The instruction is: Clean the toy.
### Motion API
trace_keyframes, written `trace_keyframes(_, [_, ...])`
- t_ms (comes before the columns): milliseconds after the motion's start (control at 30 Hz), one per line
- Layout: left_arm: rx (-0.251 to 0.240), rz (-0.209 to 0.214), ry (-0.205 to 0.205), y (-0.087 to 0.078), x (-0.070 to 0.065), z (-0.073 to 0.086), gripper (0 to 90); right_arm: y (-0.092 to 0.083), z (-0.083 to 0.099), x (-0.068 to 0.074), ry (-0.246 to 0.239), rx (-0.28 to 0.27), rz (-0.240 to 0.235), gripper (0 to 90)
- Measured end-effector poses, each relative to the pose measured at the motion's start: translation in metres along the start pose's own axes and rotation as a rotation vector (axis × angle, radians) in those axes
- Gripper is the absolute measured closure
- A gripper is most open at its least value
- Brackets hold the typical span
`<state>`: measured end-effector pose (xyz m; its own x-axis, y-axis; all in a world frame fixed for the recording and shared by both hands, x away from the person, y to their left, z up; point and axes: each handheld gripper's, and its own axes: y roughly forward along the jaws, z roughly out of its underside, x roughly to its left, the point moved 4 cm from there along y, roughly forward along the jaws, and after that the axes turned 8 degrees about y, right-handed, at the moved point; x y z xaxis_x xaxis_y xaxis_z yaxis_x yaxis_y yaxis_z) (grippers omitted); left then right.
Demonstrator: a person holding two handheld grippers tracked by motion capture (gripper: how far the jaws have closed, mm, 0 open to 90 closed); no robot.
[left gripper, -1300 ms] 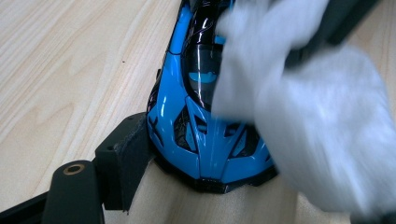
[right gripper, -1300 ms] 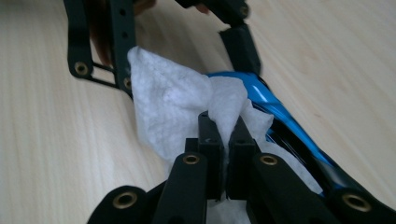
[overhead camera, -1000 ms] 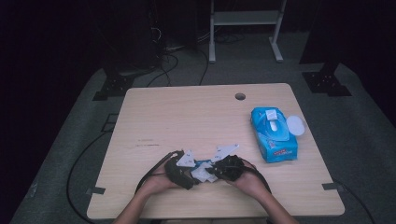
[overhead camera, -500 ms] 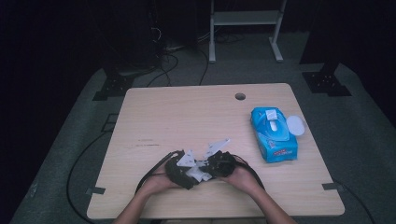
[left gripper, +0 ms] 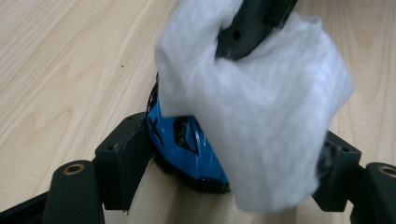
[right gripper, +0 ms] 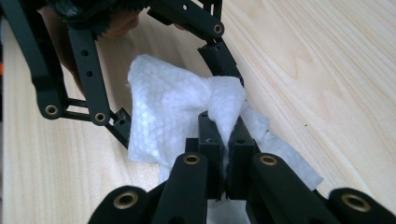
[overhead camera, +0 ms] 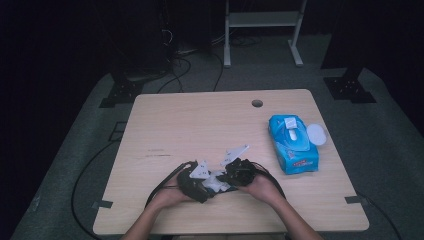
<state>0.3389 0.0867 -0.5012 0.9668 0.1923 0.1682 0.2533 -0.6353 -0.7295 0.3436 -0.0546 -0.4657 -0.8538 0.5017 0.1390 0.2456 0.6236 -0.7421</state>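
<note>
Your left gripper [left gripper: 224,186] clamps small glossy blue toy car [left gripper: 187,144] steady; right gripper [right gripper: 227,149] pinches white wet wipe [right gripper: 177,112], wiping car.

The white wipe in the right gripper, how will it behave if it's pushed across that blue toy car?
Probably floppy: the white wipe bunches where the right gripper pinches it. It likely conforms, since it drapes over the blue toy car. It looks light and may slip.
</note>
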Motion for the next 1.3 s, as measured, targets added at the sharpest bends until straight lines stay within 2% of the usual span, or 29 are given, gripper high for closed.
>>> trace_keyframes(33, [0.0, 0.0, -0.001, 0.0, 0.0, 0.0, 25.0, 0.004, -0.001, 0.004, -0.012, 0.011, 0.009, 87.2])
trace_keyframes(133, [-0.001, 0.001, -0.004, 0.0, 0.0, 0.0, 25.0, 0.017, -0.004, 0.016, -0.051, 0.024, -0.023, 87.1])
trace_keyframes(200, [0.0, 0.002, -0.004, -0.001, 0.0, 0.001, 25.1, 0.023, -0.006, 0.021, -0.078, 0.03, -0.021, 87.1])
trace_keyframes(300, [-0.001, 0.0, -0.004, 0.0, 0.0, 0.001, 25.0, 0.018, -0.006, 0.015, -0.065, 0.036, -0.026, 87.2])
trace_keyframes(367, [-0.003, 0.002, -0.001, -0.001, 0.0, 0.001, 25.1, 0.007, -0.003, 0.006, -0.048, 0.017, 0.012, 87.2])
trace_keyframes(433, [-0.004, 0.0, -0.003, 0.0, 0.0, 0.001, 25.1, -0.001, 0.0, -0.002, -0.003, -0.004, -0.008, 87.2])
trace_keyframes(467, [-0.001, 0.001, -0.002, 0.0, 0.0, 0.0, 25.1, -0.003, 0.0, -0.004, 0.004, -0.01, -0.006, 87.2])
trace_keyframes(500, [0.0, 0.001, -0.001, 0.0, 0.0, 0.0, 25.1, -0.004, 0.0, -0.006, -0.009, -0.009, 0.025, 87.2])
trace_keyframes(567, [0.001, 0.002, -0.002, 0.0, 0.0, 0.0, 25.0, -0.002, -0.003, -0.004, -0.005, 0.0, 0.043, 87.2])
trace_keyframes(733, [-0.002, 0.004, -0.007, 0.0, 0.0, 0.0, 25.0, 0.02, -0.009, 0.012, -0.055, 0.015, 0.011, 87.1])
trace_keyframes(800, [0.0, 0.004, -0.009, 0.0, 0.0, 0.001, 25.0, 0.026, -0.012, 0.014, -0.075, 0.018, 0.018, 87.1])
trace_keyframes(900, [-0.003, 0.005, -0.006, 0.0, 0.0, 0.0, 25.0, 0.023, -0.014, 0.008, -0.073, 0.018, 0.061, 87.2])
trace_keyframes(1067, [-0.002, 0.003, -0.002, 0.0, 0.0, 0.001, 25.0, 0.012, -0.01, -0.005, -0.036, 0.006, 0.092, 87.2])
trace_keyframes(1167, [0.0, 0.005, -0.004, 0.0, 0.0, 0.001, 25.0, 0.015, -0.011, -0.001, -0.044, 0.005, 0.098, 87.2])
trace_keyframes(1233, [-0.003, 0.006, -0.01, 0.0, 0.0, 0.001, 25.0, 0.021, -0.012, 0.006, -0.056, 0.008, 0.073, 87.1])
trace_keyframes(1300, [-0.007, 0.007, -0.012, 0.0, 0.0, 0.001, 25.0, 0.024, -0.012, 0.01, -0.072, 0.012, 0.068, 87.2])
